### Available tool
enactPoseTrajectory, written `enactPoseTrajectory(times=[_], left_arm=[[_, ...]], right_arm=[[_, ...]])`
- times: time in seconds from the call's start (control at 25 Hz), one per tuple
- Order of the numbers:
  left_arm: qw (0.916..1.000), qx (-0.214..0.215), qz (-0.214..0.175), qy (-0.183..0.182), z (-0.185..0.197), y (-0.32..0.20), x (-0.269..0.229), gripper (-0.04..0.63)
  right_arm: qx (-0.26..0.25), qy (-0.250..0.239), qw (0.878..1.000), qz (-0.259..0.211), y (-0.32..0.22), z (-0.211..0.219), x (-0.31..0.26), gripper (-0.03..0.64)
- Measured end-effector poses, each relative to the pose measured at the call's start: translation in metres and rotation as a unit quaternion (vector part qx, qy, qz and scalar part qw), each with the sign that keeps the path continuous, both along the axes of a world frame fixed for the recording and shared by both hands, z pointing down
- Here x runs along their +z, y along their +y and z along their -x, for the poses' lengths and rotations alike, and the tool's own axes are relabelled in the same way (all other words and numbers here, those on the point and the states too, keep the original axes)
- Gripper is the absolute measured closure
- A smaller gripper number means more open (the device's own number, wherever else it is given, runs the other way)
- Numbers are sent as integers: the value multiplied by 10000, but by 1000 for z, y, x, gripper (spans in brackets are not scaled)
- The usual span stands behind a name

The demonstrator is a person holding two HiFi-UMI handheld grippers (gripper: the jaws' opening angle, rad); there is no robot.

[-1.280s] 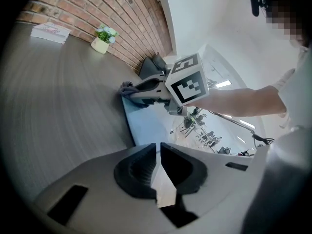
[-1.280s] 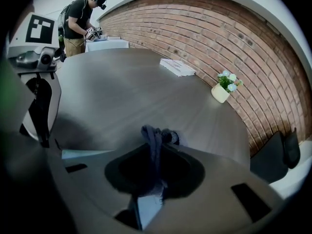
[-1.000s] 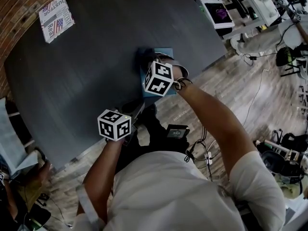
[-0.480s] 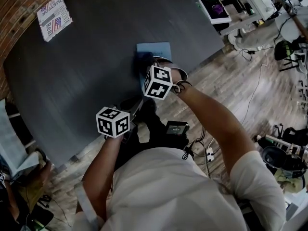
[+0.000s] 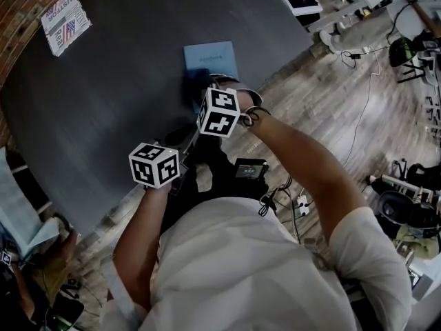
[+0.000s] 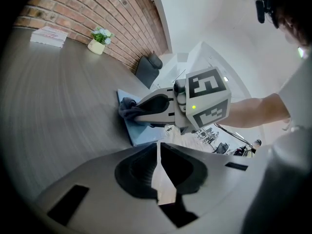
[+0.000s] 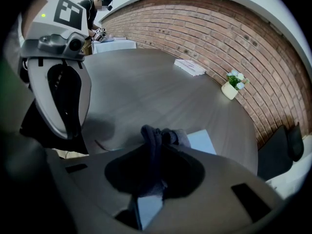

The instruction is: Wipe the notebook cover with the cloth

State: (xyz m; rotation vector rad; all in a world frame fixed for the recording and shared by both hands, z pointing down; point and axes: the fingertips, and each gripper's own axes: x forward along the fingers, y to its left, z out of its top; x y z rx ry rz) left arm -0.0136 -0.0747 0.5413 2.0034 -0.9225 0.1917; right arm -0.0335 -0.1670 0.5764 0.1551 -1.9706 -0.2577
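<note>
From the head view, saw a light blue notebook [image 5: 211,59] lying flat on the dark table [image 5: 117,95]. Held a dark cloth [image 5: 187,88] pinched in the right gripper [image 5: 200,92] at the notebook's near left corner. Held the left gripper [image 5: 182,142] nearer than the notebook and well apart from it. Noted a printed booklet [image 5: 63,23] far to the left of the notebook. From the left gripper view, found the jaws closed, with only a thin slit between the pads and nothing in them. Saw past them the right gripper lying low over the notebook's corner, the cloth bunched at its tip and resting on the blue cover. Made out a small potted plant [image 6: 99,34] by the brick wall [image 6: 97,9], well beyond the notebook. From the right gripper view, found the jaws clamped on the cloth, a wad of it standing up between the pads. Saw the notebook's cover just beyond the wad and to its right, and more of the blue through the gap beneath the jaws. Saw the left gripper off to the left of the notebook, clear of it.
</note>
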Motion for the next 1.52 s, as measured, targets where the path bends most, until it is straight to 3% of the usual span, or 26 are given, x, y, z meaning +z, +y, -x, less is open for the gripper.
enactPoseTrajectory(times=[1.52], left_arm=[[10000,-19,-54,71,3,31,-6,566]], right_arm=[[7,-22,9992,411,84,-22,3,534]])
